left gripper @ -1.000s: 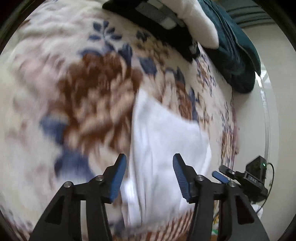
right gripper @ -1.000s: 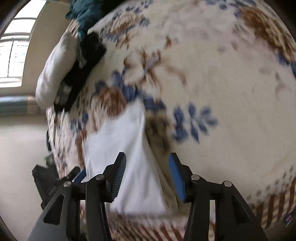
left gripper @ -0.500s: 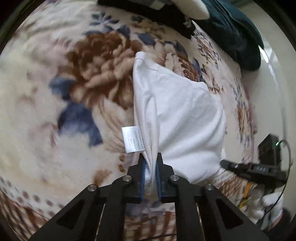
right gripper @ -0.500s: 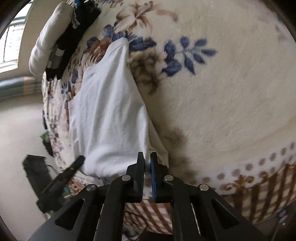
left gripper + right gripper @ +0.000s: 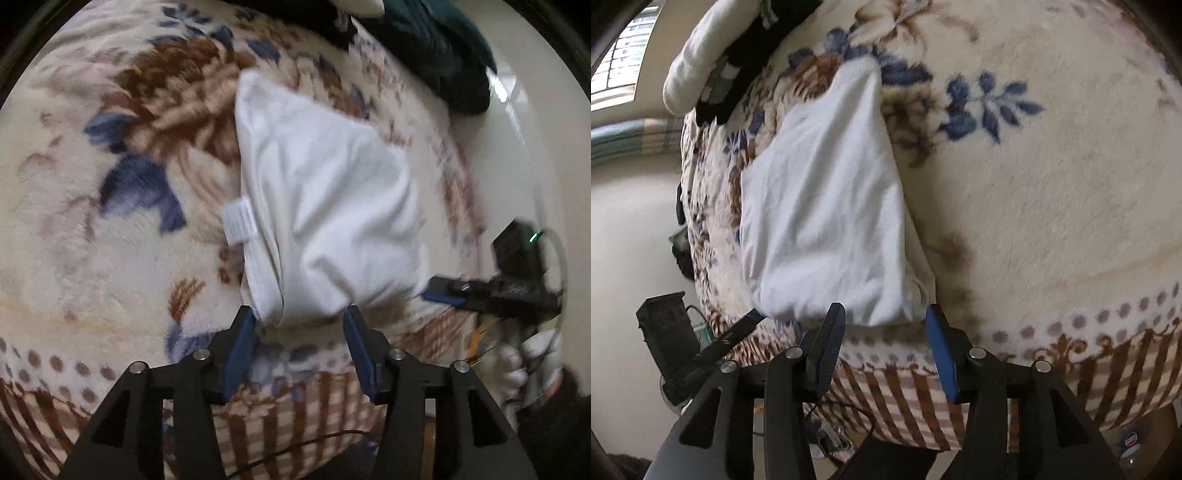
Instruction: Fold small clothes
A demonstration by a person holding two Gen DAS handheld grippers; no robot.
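Both tongs stand apart, their jaws having just been opening, nothing between the pads: left tongs and right tongs sit at 6 o'clock of the folded white garment, just short of its near hem. It lies flat on the floral blanket, care label at 9 o'clock
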